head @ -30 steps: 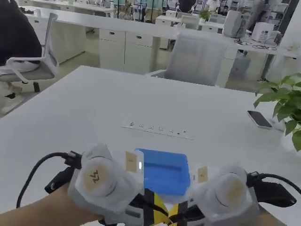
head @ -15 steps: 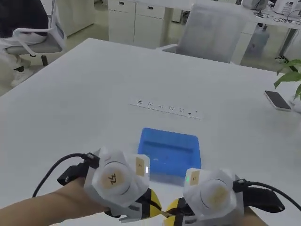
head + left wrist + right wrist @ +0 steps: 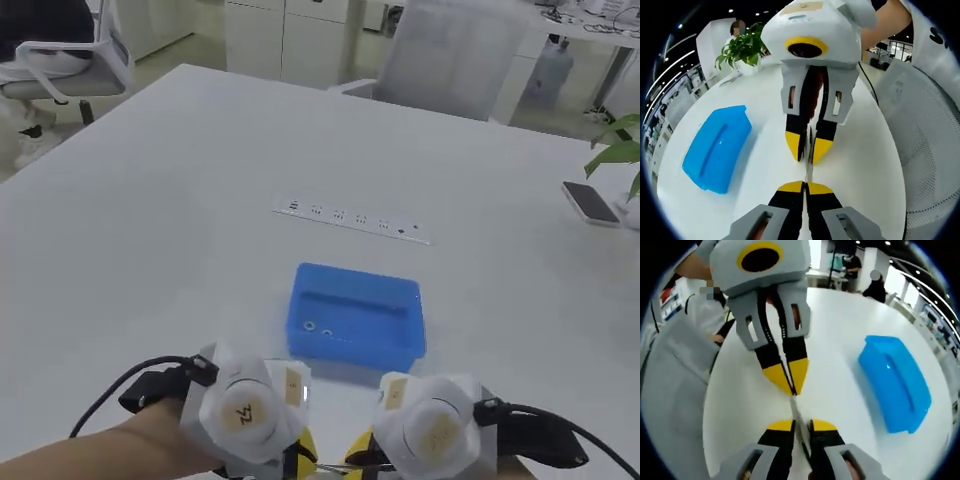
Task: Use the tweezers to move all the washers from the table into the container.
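The blue container (image 3: 355,318) stands on the white table (image 3: 150,200), with two small washers (image 3: 310,325) lying on its floor. Just in front of it, at the near edge, my two grippers meet tip to tip. The left gripper (image 3: 303,455) is shut on one end of the thin metal tweezers (image 3: 810,162). Facing it, the right gripper (image 3: 360,450) has its yellow tips closed around the tweezers (image 3: 796,416) too. In the left gripper view the container (image 3: 717,147) lies to the left, and in the right gripper view the container (image 3: 897,382) lies to the right.
A white power strip (image 3: 350,220) lies beyond the container. A phone (image 3: 590,203) and a plant (image 3: 625,140) are at the far right edge. A grey chair (image 3: 450,55) stands behind the table, and another chair (image 3: 70,60) stands at the far left.
The head camera has tilted down, so the whole scene has shifted. The grippers have stayed tip to tip on the tweezers and now sit a little nearer to me than the container.
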### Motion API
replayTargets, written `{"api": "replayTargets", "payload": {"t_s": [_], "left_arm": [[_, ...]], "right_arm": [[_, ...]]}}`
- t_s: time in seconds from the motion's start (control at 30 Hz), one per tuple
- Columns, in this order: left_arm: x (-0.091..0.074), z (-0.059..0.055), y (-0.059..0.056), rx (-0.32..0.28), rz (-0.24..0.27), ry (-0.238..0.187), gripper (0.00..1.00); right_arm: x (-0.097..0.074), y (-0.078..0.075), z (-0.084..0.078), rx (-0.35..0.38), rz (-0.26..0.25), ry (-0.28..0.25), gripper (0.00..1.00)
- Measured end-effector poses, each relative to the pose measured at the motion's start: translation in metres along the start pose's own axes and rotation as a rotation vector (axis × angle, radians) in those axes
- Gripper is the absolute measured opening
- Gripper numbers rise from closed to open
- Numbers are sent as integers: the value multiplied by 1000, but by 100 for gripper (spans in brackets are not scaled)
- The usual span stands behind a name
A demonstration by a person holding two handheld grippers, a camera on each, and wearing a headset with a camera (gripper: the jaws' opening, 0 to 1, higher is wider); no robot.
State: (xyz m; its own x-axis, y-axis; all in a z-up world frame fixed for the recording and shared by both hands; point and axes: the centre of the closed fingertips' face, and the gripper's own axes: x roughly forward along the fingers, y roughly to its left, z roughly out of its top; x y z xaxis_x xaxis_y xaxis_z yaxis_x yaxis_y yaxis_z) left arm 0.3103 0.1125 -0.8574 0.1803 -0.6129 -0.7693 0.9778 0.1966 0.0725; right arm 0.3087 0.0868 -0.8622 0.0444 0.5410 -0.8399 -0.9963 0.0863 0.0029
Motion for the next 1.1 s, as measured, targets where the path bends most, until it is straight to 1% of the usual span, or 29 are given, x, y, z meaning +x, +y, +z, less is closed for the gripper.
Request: {"api": "replayTargets", "payload": {"t_s": [0.07,0.1,0.13,0.17,0.2,0.23,0.27,0.3,0.37,0.4,0.43,0.47,0.5,0.53,0.57,0.6,0.63,0.67,0.7,0.73,0.77,0.8,0.83,0.9,0.97,1.0,1.03,1.07,1.1], "left_arm": [[-1,-3,1,16,-1,15,0],[0,-9,2,49,2,49,0],[1,-9,1,61,-2,44,0],[1,-8,1,63,-1,43,0],[3,-9,1,62,1,52,0],[2,-7,2,50,6,49,0],[2,-7,2,28,9,53,0],[2,-7,3,21,15,52,0],[0,-8,11,-25,73,56,6],[-1,-10,8,-87,53,64,12],[-3,-11,9,-142,60,68,19],[-4,-14,9,-198,66,73,22],[-7,-17,10,-264,82,64,23],[-10,-18,12,-319,105,45,25],[-17,-17,11,-420,121,15,28],[-21,-16,7,-492,109,-7,31],[-30,-10,5,-575,121,-62,36],[-36,-5,5,-610,135,-100,40],[-46,-1,3,-654,156,-141,44],[-50,0,1,-670,165,-149,51],[-61,5,0,-712,197,-189,58],[-67,8,-1,-735,215,-210,64],[-81,14,-1,-768,260,-259,71],[-101,21,-3,-825,319,-325,81],[-116,24,-7,-840,368,-348,91],[-127,26,-7,-845,420,-364,95],[-134,27,-9,-842,442,-369,99],[-143,27,-14,-848,463,-365,99],[-150,28,-15,-856,491,-375,99]], "right_arm": [[-4,-1,-7,18,-20,8,11],[-7,-3,-10,46,-44,0,13],[-11,-4,-12,79,-59,-7,13],[-17,-6,-9,137,-82,-63,12],[-22,-6,-9,184,-92,-85,14],[-31,-5,-9,242,-108,-115,15],[-39,-5,-7,275,-121,-147,16],[-45,-5,-7,308,-133,-169,18],[-63,-3,-5,386,-172,-220,23],[-74,-2,-3,430,-196,-253,24],[-81,-1,-2,454,-212,-274,26],[-93,1,-1,478,-240,-303,27],[-99,2,-1,488,-260,-313,28],[-106,2,-2,495,-281,-323,30],[-116,3,-2,512,-310,-342,30],[-122,4,-3,529,-325,-352,32],[-130,5,-3,557,-347,-380,36],[-133,6,-3,562,-353,-388,37],[-141,7,-4,577,-371,-408,38],[-147,7,-4,587,-391,-424,40],[-155,8,-5,600,-410,-447,43],[-159,10,-6,609,-412,-449,46],[-165,12,-8,621,-426,-456,49],[-175,15,-11,621,-455,-461,53],[-182,17,-15,628,-481,-466,57],[-187,19,-17,632,-495,-476,59],[-191,21,-18,641,-505,-484,62],[-194,22,-20,648,-515,-491,64],[-197,22,-20,654,-525,-502,65]]}}
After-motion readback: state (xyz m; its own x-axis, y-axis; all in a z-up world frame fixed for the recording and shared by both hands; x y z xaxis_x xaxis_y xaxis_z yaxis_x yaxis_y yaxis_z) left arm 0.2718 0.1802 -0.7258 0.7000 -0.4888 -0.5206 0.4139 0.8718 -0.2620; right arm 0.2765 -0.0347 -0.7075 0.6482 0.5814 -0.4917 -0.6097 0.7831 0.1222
